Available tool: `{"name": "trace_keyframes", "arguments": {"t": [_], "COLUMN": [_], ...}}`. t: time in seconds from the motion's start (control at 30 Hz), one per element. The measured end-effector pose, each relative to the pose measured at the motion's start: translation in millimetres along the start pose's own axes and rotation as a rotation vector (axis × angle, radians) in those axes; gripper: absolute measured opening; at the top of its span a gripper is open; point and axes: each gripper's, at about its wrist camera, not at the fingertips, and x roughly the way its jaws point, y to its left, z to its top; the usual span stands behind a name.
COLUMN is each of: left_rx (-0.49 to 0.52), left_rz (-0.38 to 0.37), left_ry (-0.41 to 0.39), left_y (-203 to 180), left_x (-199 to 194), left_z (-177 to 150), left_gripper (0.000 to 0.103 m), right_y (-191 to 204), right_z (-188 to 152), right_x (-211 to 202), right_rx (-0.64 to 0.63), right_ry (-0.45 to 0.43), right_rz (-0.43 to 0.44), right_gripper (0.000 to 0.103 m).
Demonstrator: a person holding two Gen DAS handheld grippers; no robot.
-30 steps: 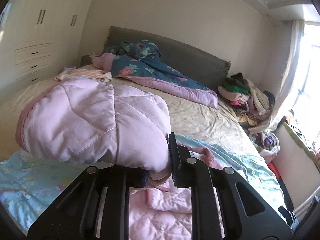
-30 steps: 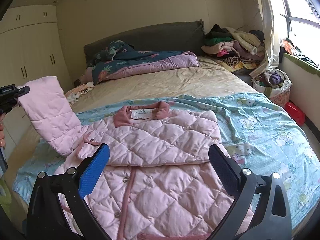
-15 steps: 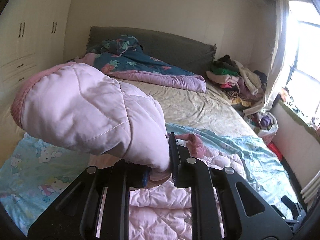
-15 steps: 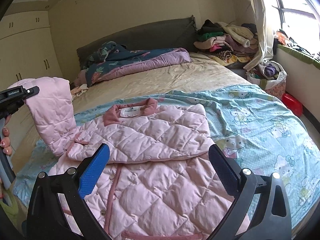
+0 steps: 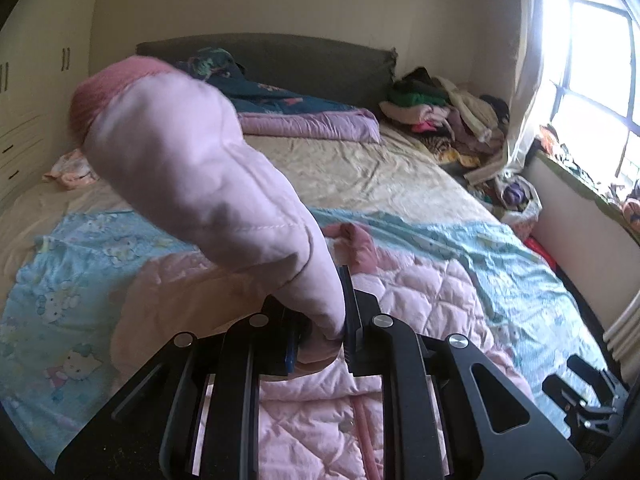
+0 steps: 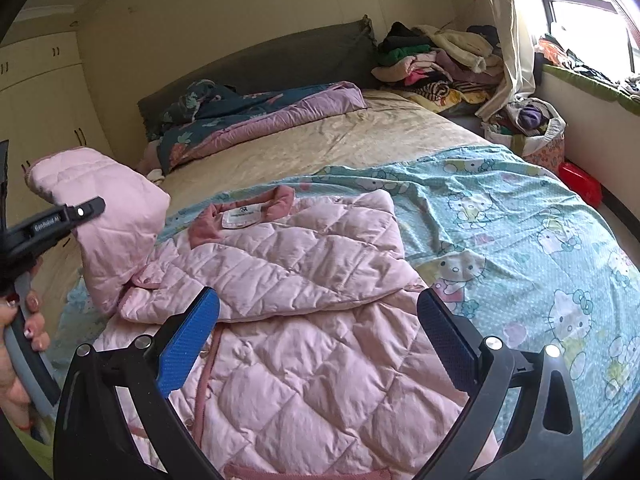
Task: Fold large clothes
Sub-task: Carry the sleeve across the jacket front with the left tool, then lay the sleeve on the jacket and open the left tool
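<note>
Item: pink quilted jacket [image 6: 304, 320], lying front-up on a blue cartoon-print sheet [image 6: 520, 216] spread over the near end of a bed [image 6: 320, 144]. One sleeve is already folded across the chest. The other sleeve [image 5: 208, 184] is lifted off the bed and carried in the air, darker pink cuff [image 5: 112, 80] uppermost.

Left gripper [image 5: 320, 332]: fingers together, clamped on the lower part of the raised sleeve; quilted fabric bulges out between them. A hand [image 6: 20, 344] on its handle shows at the edge of the right wrist view.

Right gripper [image 6: 320, 328]: fingers wide apart, nothing between them, hovering above the jacket's lower front, not touching it.

Other contents: dark floral quilt [image 6: 240, 116] bunched at the headboard; a heap of unfolded clothes [image 6: 432, 60] at the far corner by the window; white wardrobe [image 5: 24, 92] on the far side.

Risks, as judged:
- The padding is thick and slippery-looking; the pinch sits well back from the cuff, so the free end may flop or twist when laid down, leaving a crooked fold.
- Pulling the sleeve across may drag the jacket body, undoing the fold already made, since nothing pins the body.
- The loose sheet may bunch under the jacket.
</note>
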Motion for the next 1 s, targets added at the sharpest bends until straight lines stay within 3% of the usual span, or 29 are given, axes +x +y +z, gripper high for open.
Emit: {"name": "trace_keyframes", "arguments": {"t": [0.47, 0.73, 1.0], "left_rx": [0.115, 0.227, 0.375], "left_rz": [-0.042, -0.018, 0.025], "left_ry": [0.146, 0.18, 0.226], "left_y": [-33.9, -58.4, -80.1], "left_x": [55.7, 71.8, 82.9], "left_z": [-50.2, -74.4, -99.2], "left_gripper": [0.01, 0.01, 0.023], "right_y": [-26.0, -39.0, -42.7], "right_z": [-4.6, -5.6, -4.8], "right_x": [19.1, 23.3, 26.3], "right_rx": [0.046, 0.088, 0.101], "right_ry": [0.037, 0.044, 0.054], "right_rz": [-0.055, -0.068, -0.084], "right_gripper": [0.099, 0.099, 0.099]}}
